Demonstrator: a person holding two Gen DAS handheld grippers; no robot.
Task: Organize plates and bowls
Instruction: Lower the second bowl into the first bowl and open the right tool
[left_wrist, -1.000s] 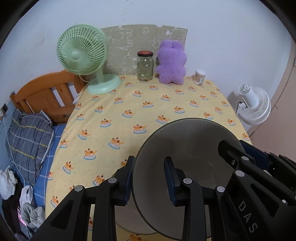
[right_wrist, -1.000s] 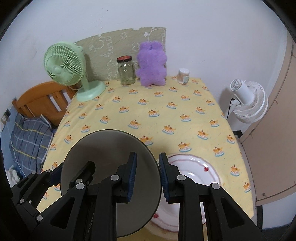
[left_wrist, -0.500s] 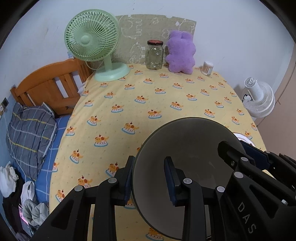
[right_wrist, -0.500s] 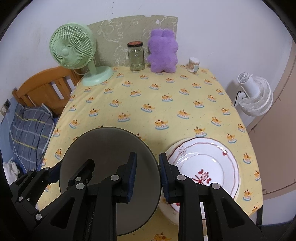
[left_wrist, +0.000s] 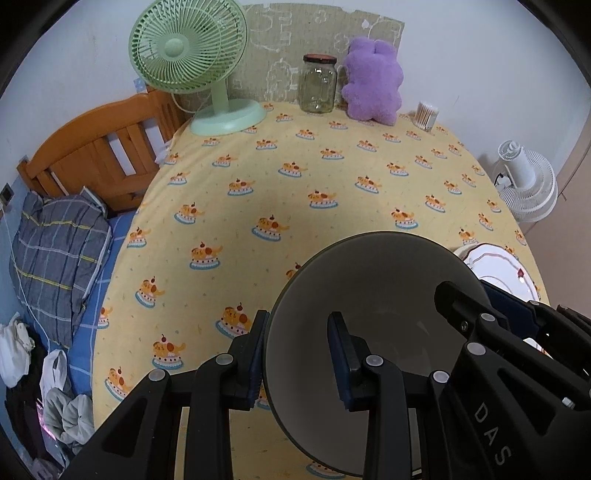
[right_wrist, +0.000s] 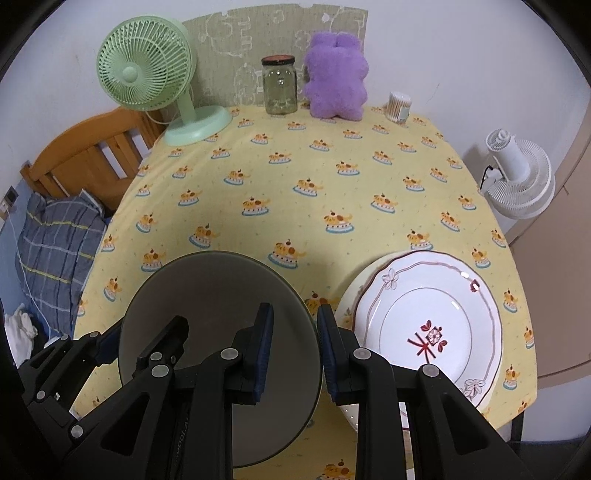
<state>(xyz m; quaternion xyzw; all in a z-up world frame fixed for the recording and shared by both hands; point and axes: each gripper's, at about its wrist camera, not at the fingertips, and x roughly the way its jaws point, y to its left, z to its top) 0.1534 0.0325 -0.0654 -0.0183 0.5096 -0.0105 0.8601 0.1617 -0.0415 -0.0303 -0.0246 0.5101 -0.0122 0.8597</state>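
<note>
Gripping the grey bowl (left_wrist: 369, 295) by its left rim, my left gripper (left_wrist: 297, 354) shares it with my right gripper (right_wrist: 293, 343), clamped on the opposite rim; the white plates (right_wrist: 443, 295) lie on the table just right of it.

The surface (right_wrist: 332, 177) wears a yellow cloth printed with small cakes. Along its far edge stand a green fan (right_wrist: 155, 85), a glass jar (right_wrist: 279, 86), a purple plush toy (right_wrist: 336, 77) and a cotton-swab tub (right_wrist: 399, 107). A patterned white plate (right_wrist: 428, 325) sits near the front right corner, stacked on another plate.
</note>
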